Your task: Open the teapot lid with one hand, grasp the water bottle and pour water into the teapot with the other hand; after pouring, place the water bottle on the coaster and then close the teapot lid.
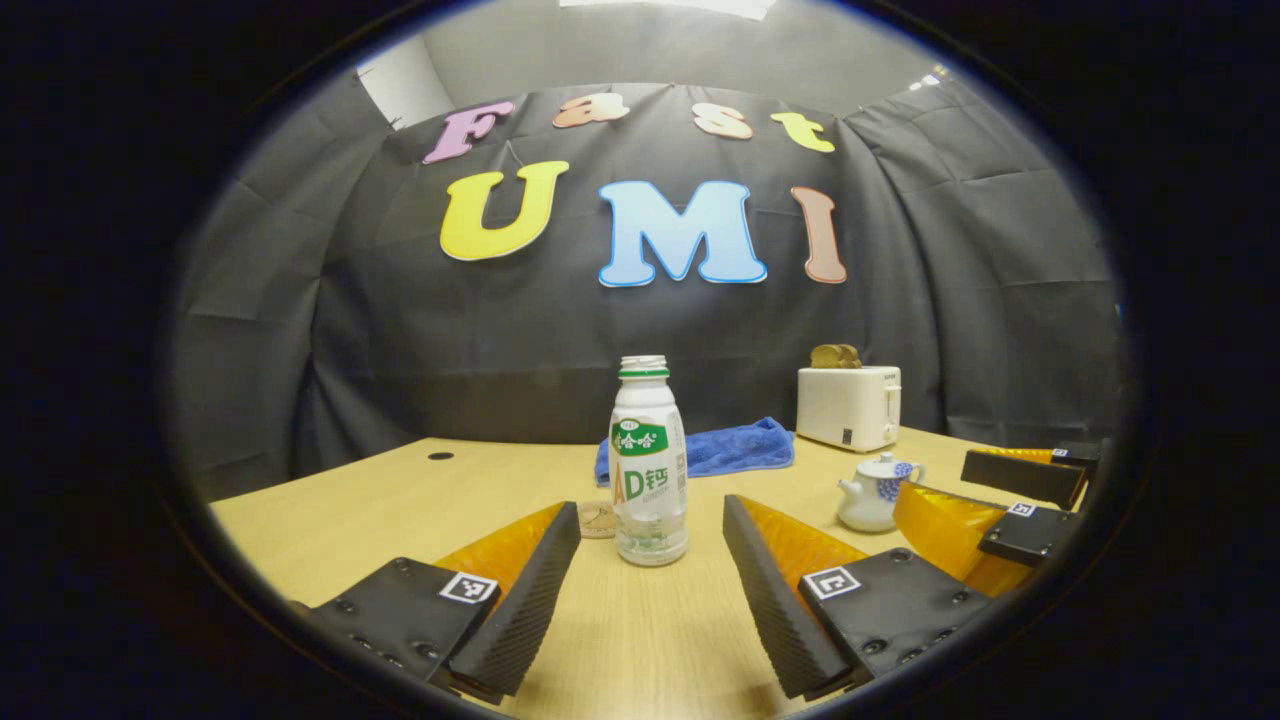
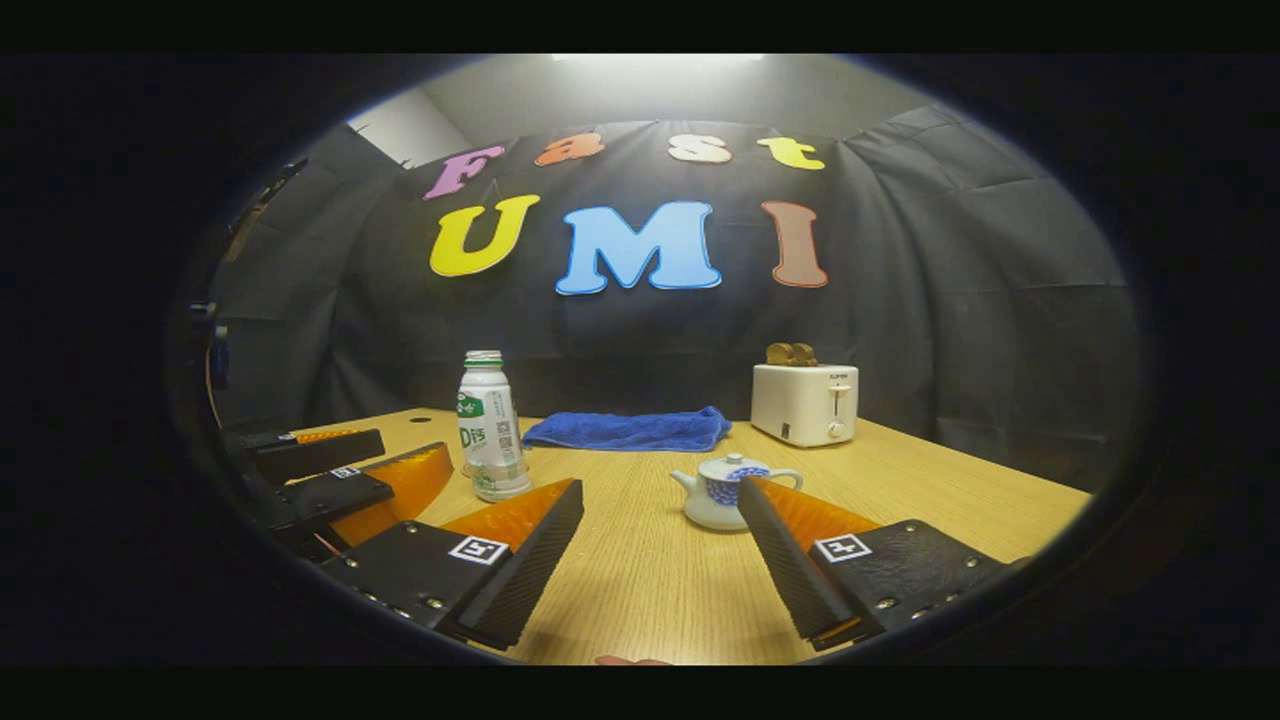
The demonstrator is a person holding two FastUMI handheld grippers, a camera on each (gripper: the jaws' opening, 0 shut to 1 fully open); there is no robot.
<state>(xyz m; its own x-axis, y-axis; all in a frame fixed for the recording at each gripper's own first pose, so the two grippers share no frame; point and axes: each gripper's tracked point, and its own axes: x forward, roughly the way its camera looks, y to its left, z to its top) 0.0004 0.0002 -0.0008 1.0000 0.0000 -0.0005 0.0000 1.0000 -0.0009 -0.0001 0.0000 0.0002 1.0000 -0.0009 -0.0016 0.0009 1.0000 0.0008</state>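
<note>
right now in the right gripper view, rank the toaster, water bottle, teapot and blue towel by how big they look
1. Blue towel: widest, though it lies flat.
2. Toaster and water bottle: too alike to rank; the bottle is taller and slimmer, the toaster boxier and farther back.
3. Teapot: smallest, despite sitting nearer the camera.

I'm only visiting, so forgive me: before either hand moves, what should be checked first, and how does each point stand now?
1. Left gripper jaws open, in line with the water bottle: ok.
2. Bottle upright, cap off: ok.
3. Right gripper jaws open, near the teapot: ok.
4. Teapot lid in place, ready to lift: ok.
5. Coaster free behind the bottle: ok.
6. Water level in the bottle: cannot tell.
</note>
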